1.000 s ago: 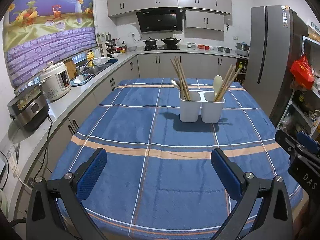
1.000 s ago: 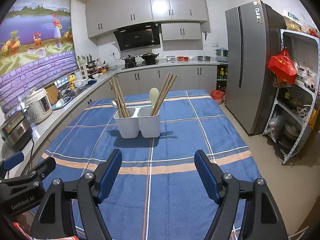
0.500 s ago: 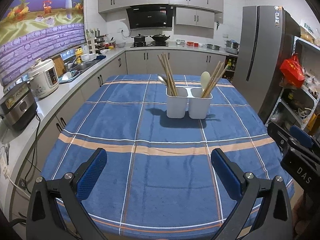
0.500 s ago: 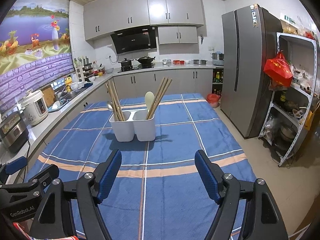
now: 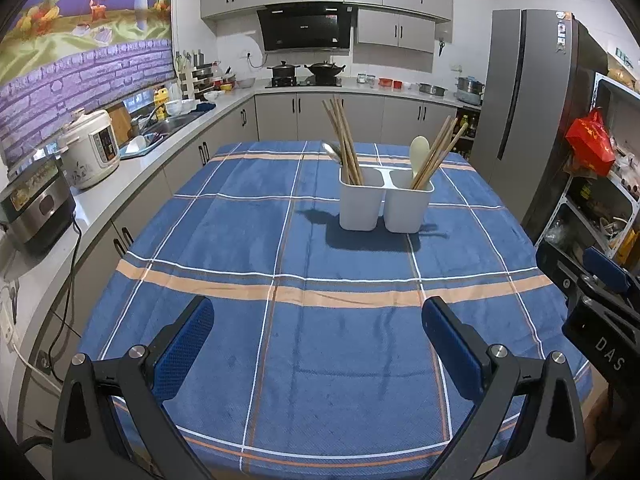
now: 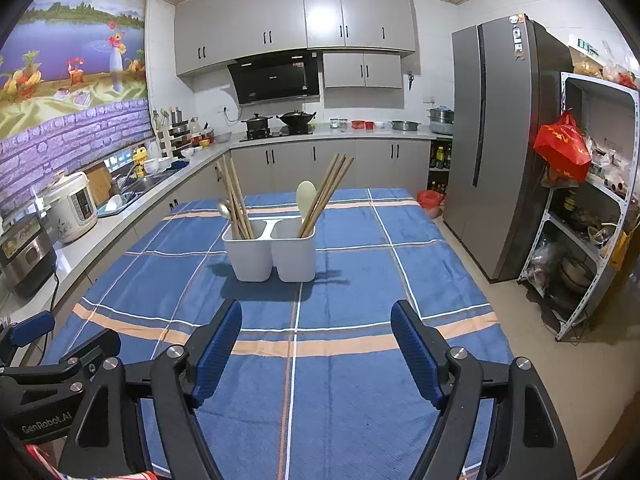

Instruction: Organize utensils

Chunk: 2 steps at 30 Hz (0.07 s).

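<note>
A white two-compartment holder stands on the blue checked tablecloth. Its left compartment holds wooden chopsticks and a metal spoon. Its right compartment holds chopsticks and a pale spoon. My left gripper is open and empty near the table's front edge. My right gripper is open and empty, also well short of the holder. The right gripper also shows at the right edge of the left wrist view.
A counter runs along the left with a rice cooker, another appliance and a sink. A grey fridge and a cluttered shelf stand to the right of the table.
Both grippers have drawn back and risen a little; the holder looks farther off. Both stay open and empty. Nothing on the table has moved.
</note>
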### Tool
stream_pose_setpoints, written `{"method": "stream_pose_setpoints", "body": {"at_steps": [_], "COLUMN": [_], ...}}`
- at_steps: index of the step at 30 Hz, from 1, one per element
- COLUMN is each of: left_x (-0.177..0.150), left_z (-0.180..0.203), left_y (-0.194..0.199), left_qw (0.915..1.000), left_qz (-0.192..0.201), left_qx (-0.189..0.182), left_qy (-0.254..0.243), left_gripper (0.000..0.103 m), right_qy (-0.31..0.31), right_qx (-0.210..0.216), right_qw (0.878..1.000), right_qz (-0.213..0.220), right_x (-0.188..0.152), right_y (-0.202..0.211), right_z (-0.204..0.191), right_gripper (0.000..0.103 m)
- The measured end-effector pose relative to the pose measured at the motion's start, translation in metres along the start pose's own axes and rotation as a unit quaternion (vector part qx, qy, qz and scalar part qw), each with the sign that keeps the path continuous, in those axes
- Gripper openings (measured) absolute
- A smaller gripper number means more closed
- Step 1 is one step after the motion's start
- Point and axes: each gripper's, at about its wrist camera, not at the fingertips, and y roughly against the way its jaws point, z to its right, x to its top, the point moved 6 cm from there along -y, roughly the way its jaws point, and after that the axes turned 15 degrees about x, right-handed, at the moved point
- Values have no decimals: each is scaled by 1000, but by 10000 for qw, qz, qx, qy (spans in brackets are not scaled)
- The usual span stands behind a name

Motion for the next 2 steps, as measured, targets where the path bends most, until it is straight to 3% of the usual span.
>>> {"method": "stream_pose_setpoints", "body": {"at_steps": [2], "left_x": [-1], "left_z": [2], "left_y": [-4], "left_qw": [10000], "left_qz": [-41], "left_qx": [-1], "left_qy": [-17], "left_gripper": [103], "right_qy": [-21], "right_qx": [-8], "right_qw": [10000], "right_qz": [-32], "right_x": [-2], "right_y": [-3], "right_z": [2], "right_gripper": [82]}}
